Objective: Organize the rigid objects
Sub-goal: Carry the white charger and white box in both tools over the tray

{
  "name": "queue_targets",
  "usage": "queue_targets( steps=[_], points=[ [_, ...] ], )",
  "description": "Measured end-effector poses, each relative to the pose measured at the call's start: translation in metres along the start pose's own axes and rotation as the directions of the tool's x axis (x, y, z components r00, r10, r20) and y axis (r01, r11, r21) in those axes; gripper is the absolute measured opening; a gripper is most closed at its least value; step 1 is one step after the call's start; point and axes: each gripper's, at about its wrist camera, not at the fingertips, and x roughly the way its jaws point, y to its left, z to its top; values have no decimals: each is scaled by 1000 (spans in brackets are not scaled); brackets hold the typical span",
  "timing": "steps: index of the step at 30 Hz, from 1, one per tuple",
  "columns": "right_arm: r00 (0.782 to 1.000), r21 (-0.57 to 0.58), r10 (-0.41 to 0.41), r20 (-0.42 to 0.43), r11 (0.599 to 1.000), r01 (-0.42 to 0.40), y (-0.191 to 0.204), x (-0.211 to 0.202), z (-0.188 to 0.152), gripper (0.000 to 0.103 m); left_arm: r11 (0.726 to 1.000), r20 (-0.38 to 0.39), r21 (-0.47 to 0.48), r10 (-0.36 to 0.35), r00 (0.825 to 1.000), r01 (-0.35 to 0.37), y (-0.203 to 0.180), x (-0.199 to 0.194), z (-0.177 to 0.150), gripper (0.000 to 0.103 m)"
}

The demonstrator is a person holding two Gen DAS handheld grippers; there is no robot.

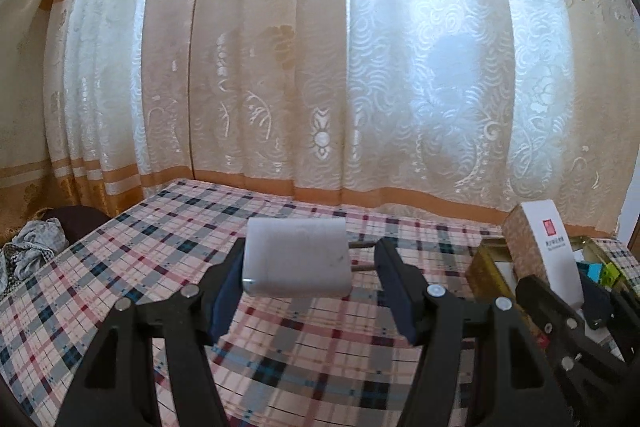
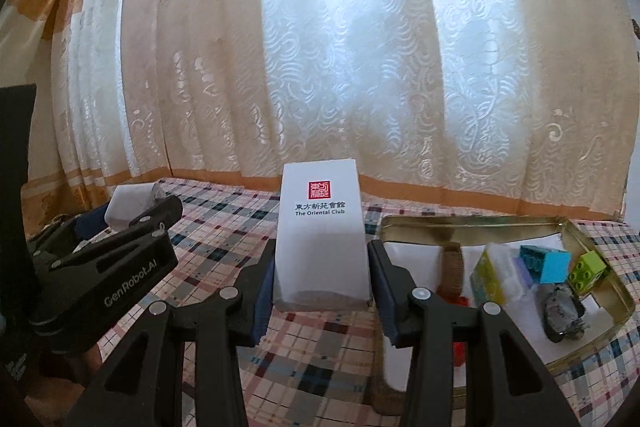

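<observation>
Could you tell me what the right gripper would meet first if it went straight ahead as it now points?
Carrying the white box, the right gripper would probably reach the curtain beyond the table's far edge; depth is unclear.

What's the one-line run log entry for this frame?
left gripper: shut on white plug-in charger | right gripper: shut on white printed box | gold metal tin: open, holds toy bricks | surface: plaid tablecloth

White charger [image 1: 296, 261], white red-sealed box [image 2: 322, 239], plaid tablecloth [image 1: 168, 227], gold tin [image 2: 592, 243].
</observation>
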Motion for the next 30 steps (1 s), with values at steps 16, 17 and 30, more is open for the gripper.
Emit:
queue_targets(
  steps=[16,17,30],
  points=[
    [998,54,-50,26,997,49,-48,-14,5,46,998,18,24,-65,998,64,-50,-16,4,63],
    [998,56,-55,27,997,53,-51,-15,5,46,997,17,25,-70,997,69,-54,-16,4,63],
    [992,69,-115,45,991,111,-89,-27,6,47,991,17,48,-128,992,127,-102,-24,2,63]
  ],
)
